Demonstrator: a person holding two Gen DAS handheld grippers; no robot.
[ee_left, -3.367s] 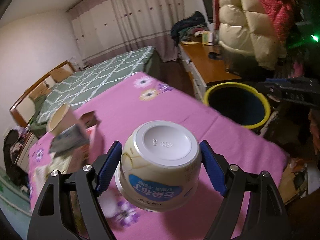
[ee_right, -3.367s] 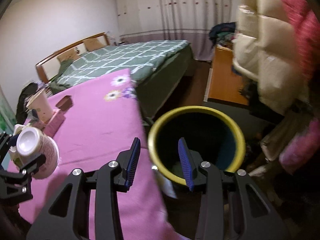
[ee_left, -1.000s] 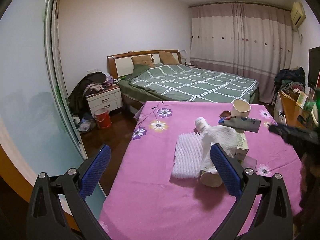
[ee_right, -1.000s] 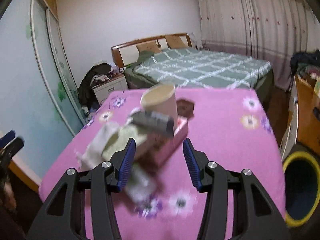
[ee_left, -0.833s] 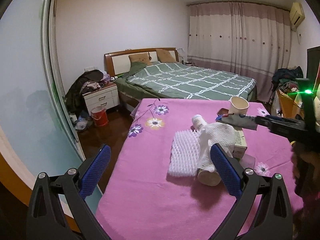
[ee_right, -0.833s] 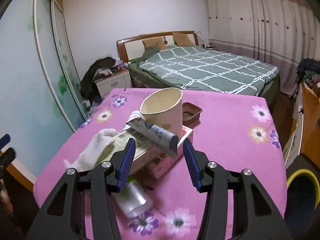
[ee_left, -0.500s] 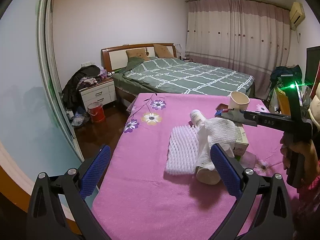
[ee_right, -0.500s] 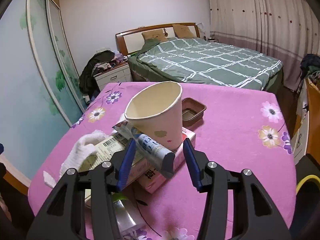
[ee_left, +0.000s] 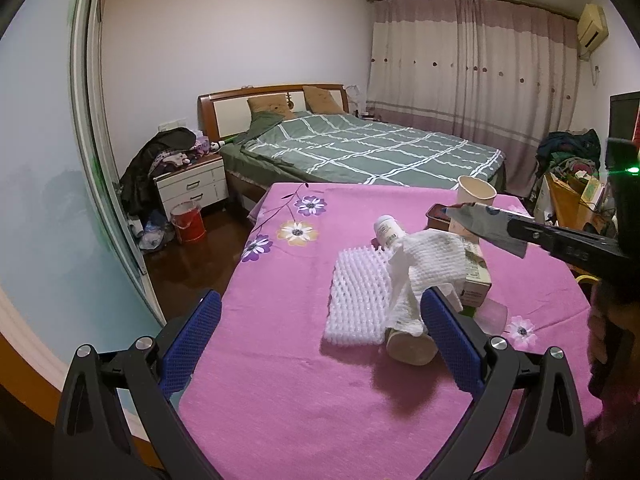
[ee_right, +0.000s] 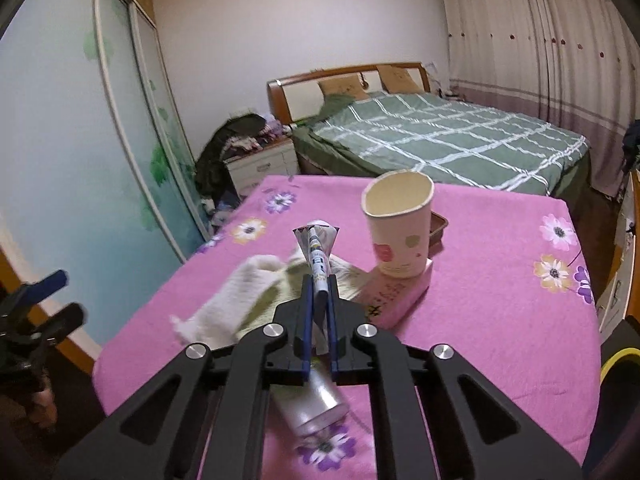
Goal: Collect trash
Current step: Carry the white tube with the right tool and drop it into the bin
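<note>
My right gripper (ee_right: 319,280) is shut on a flattened silver tube wrapper (ee_right: 316,246) and holds it above the trash pile; it also shows in the left wrist view (ee_left: 486,228). A paper cup (ee_right: 398,228) stands on a pink box (ee_right: 396,294). White foam netting (ee_left: 360,294), a white mesh sleeve (ee_left: 428,268), a small white bottle (ee_left: 388,230) and a clear plastic cup (ee_right: 310,402) lie on the pink table (ee_left: 300,392). My left gripper (ee_left: 318,346) is open and empty, over the table's near left part.
A brown dish (ee_right: 438,226) sits behind the paper cup. The yellow-rimmed bin (ee_right: 618,364) stands off the table's right edge. A green bed (ee_left: 360,152) is beyond the table, a nightstand (ee_left: 192,190) and a sliding mirror door at left.
My right gripper has closed on the tube wrapper and lifted it. My left gripper, which held a white tub 3.4 s ago, is open and empty and has swung to face the table.
</note>
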